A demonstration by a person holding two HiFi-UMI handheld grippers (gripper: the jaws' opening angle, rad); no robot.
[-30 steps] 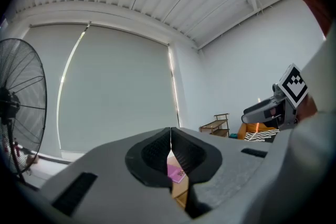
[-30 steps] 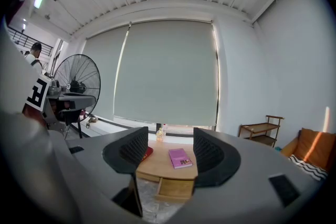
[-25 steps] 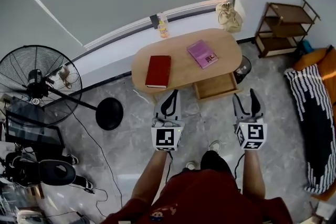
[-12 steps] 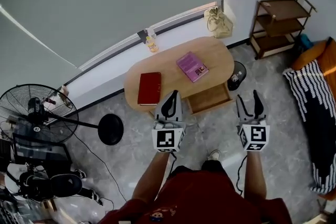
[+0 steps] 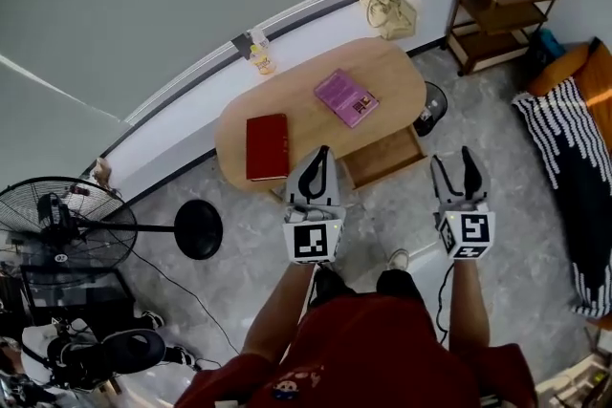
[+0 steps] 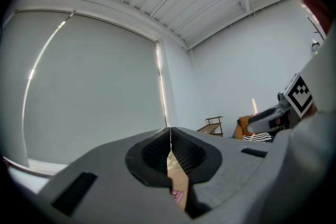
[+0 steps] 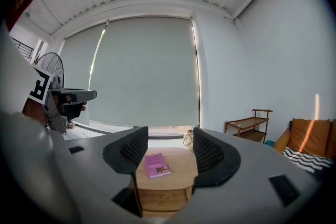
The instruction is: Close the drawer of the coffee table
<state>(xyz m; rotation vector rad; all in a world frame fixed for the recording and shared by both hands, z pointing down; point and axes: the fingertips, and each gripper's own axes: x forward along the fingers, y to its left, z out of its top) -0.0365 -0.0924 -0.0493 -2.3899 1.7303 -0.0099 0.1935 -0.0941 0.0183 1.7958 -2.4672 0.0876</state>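
Approach step is judged in hand: left gripper (image 5: 319, 160), jaws pressed together, is held by the coffee table (image 5: 296, 96) edge; drawer (image 5: 384, 157) is seen pulled out; right gripper (image 5: 452, 169), jaws spread and empty, is next to be set against its front.

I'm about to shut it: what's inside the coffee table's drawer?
The drawer stands open; its visible floor shows only bare wood. Its back part lies under the tabletop, so anything there is hidden.

Bright, even light; sharp focus; fisheye curvature with black corners.
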